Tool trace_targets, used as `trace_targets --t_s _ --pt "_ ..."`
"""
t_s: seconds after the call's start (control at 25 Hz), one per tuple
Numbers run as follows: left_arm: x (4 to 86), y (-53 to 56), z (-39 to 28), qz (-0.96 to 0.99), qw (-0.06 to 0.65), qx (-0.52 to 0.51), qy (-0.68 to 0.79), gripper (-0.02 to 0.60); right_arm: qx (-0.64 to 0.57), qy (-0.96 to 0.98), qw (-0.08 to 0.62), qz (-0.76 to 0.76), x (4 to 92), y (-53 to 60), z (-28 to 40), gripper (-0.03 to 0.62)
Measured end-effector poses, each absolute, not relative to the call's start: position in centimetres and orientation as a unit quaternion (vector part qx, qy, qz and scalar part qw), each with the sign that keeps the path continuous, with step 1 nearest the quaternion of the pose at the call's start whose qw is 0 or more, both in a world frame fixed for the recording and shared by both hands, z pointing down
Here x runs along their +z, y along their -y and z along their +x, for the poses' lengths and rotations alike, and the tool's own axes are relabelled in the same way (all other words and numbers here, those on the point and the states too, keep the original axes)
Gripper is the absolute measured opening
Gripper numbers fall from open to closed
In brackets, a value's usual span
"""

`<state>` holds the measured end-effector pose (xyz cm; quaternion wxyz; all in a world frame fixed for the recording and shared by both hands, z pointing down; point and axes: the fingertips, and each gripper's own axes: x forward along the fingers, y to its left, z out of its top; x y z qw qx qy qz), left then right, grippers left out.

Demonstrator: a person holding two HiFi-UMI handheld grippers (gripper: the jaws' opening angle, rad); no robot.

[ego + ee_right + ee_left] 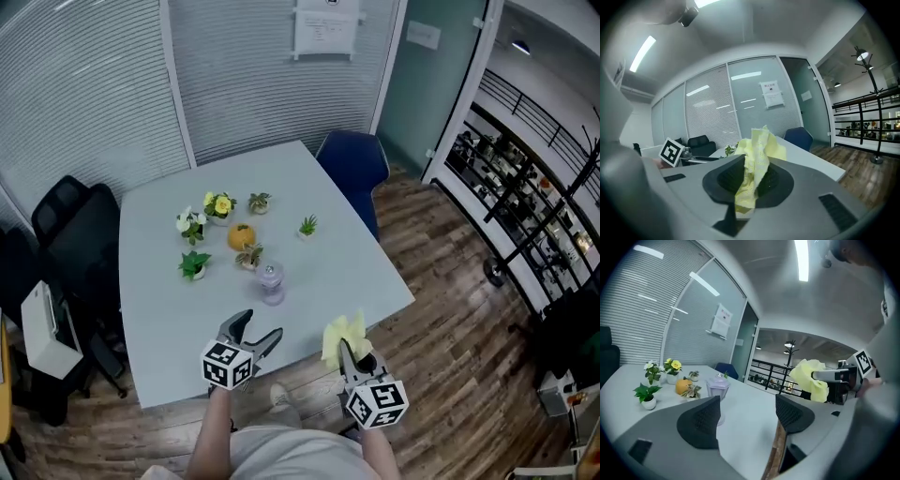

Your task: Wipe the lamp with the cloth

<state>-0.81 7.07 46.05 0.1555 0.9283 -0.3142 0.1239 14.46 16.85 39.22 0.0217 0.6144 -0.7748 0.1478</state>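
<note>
- Right claw [347,351] is clamped on the yellow cloth [757,150].
- Left claw [747,416] is spread wide and empty, facing the lavender lamp [717,386] on the worktop [356,272].
- The print on the wall notice [324,30] is too small to read.

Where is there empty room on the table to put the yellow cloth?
The right side of the table, between the lamp and the edge near the blue chair, is bare. So is the strip behind the potted plants. It's crowded mid-left, where those plants and the lamp cluster.

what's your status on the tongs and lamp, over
Left tongs open, empty. Right tongs shut on crumpled yellow cloth. Small lilac lamp stands untouched on pale grey table. Small potted plants crowd its far side.
</note>
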Motion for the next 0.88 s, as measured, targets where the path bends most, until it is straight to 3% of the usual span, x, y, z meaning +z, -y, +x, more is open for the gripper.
trace_targets --t_s 0.4,0.88 --pt "54.0 2.8 -0.3 0.913 0.194 0.202 0.297 0.344 0.172 0.782 0.057 0.597 41.8 -4.5 14.0 0.048" --pt "59.3 5.9 -0.6 0.915 0.202 0.26 0.233 0.344 0.163 0.807 0.077 0.562 42.0 2.3 11.9 0.048"
